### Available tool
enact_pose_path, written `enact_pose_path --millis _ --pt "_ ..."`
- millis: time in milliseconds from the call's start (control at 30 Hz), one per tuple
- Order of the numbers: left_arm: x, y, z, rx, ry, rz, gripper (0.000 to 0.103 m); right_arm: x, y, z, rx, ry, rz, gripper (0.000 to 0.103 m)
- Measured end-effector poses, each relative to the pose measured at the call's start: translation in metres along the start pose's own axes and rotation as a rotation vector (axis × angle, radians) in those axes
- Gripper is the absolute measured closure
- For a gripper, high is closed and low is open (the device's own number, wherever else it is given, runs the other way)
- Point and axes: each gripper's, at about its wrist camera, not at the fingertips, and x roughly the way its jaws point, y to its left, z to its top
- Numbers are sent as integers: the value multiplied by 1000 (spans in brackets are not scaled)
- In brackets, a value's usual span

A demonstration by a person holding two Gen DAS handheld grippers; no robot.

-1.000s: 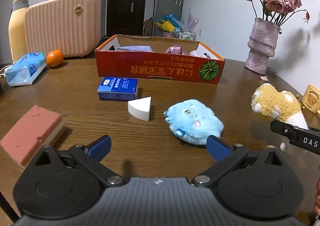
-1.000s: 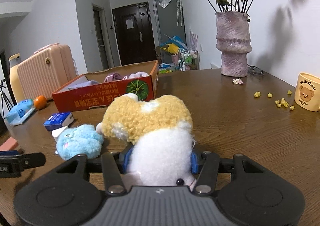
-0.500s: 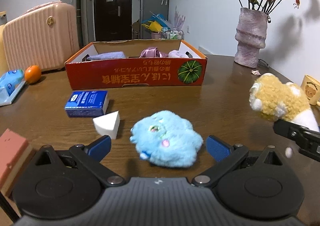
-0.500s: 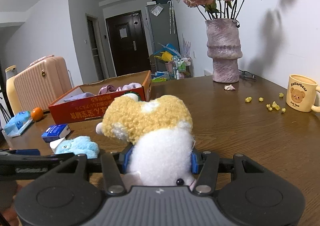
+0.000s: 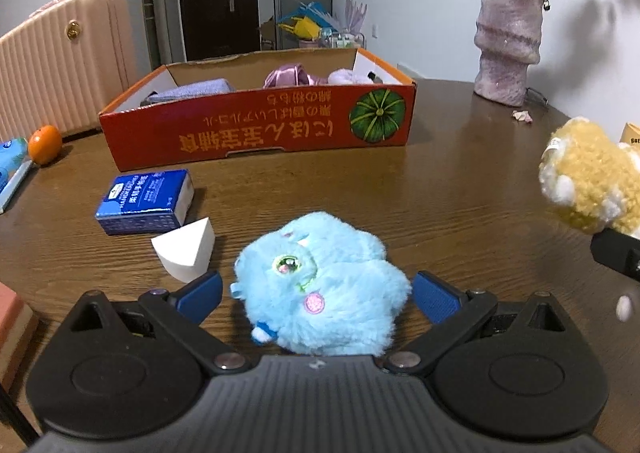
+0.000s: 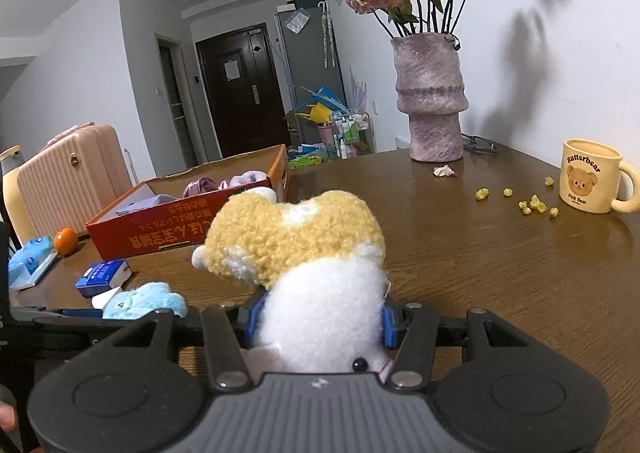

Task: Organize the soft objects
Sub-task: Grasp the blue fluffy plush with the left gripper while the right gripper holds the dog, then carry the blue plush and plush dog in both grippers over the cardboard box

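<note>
Now we have closed in on the blue plush toy [image 5: 320, 285]: it lies on the table [image 5: 460, 189] between our left gripper [image 5: 316, 289]'s wide jaws, ready for clamping. Our right gripper [image 6: 320, 319] hovers level, jaws clamping the yellow-and-white plush toy [image 6: 304, 253]. Beyond waits the red cardboard box [image 5: 260, 133].

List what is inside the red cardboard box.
In the red cardboard box lie a folded lavender cloth, a shiny pink satin item and a pale purple fluffy item. The front wall hides the box floor and anything lower.
</note>
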Motion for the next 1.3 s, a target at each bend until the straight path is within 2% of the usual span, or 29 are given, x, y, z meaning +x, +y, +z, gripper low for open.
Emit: enact_pose_path --millis 167,433,567,667,800,1300 --pt "7 0 2 26 -1 16 0 4 0 0 -3 12 -6 51" --pt "13 3 3 25 26 -33 0 9 1 -1 -7 24 -23 51" --pt "13 6 3 7 37 -70 13 11 1 -2 -9 32 -38 51" --pt "11 6 2 13 32 -72 20 12 0 -3 -1 29 -41 51" --pt "9 5 2 21 24 -72 23 12 -2 -3 8 26 -48 51" --pt "-21 17 5 -20 -119 -44 23 13 4 -5 -15 4 -45 51"
